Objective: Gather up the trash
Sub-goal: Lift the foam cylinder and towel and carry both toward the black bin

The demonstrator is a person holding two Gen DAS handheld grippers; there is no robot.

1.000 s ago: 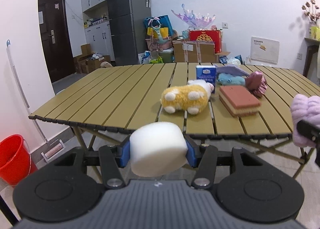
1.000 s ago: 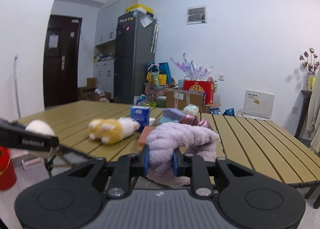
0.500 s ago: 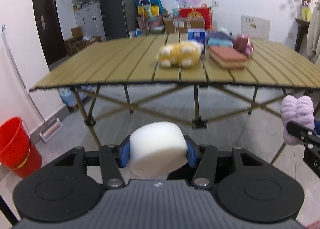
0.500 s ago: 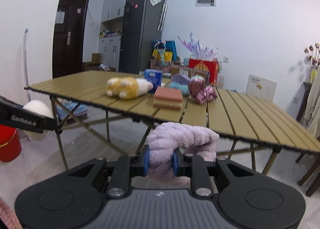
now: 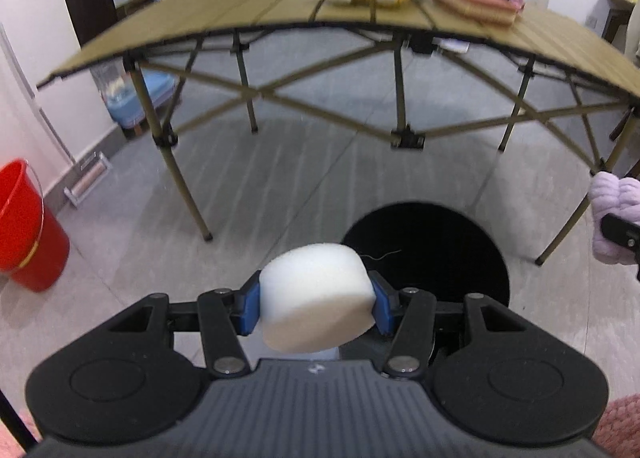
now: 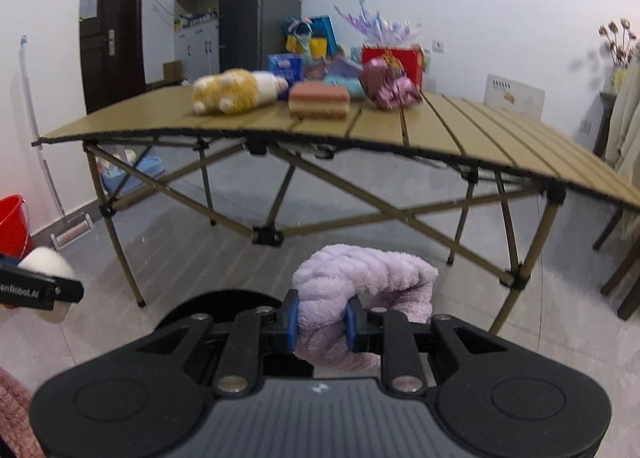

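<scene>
My left gripper (image 5: 316, 308) is shut on a white foam block (image 5: 316, 294), its blue pads pressing both sides. Just beyond and below it gapes the round black mouth of a trash bin (image 5: 432, 246) on the grey floor. My right gripper (image 6: 320, 322) is shut on a fluffy lilac cloth (image 6: 360, 278), which bulges past the pads. The bin's dark rim (image 6: 224, 300) shows low and left of that gripper. In the left wrist view the lilac cloth (image 5: 614, 198) appears at the right edge; in the right wrist view the foam block (image 6: 46, 266) appears at the left edge.
A slatted folding table (image 5: 248, 10) stands ahead on crossed legs, bearing a yellow plush toy (image 6: 236, 92), a layered pink sponge (image 6: 318, 100), a blue carton (image 6: 286, 66) and crumpled wrappers (image 6: 386, 84). A red bucket (image 5: 24, 226) sits at the left wall.
Both grippers sank from table height and tilted down toward the floor. The table top rose in view and the black bin came into sight. Both grips stayed the same.
</scene>
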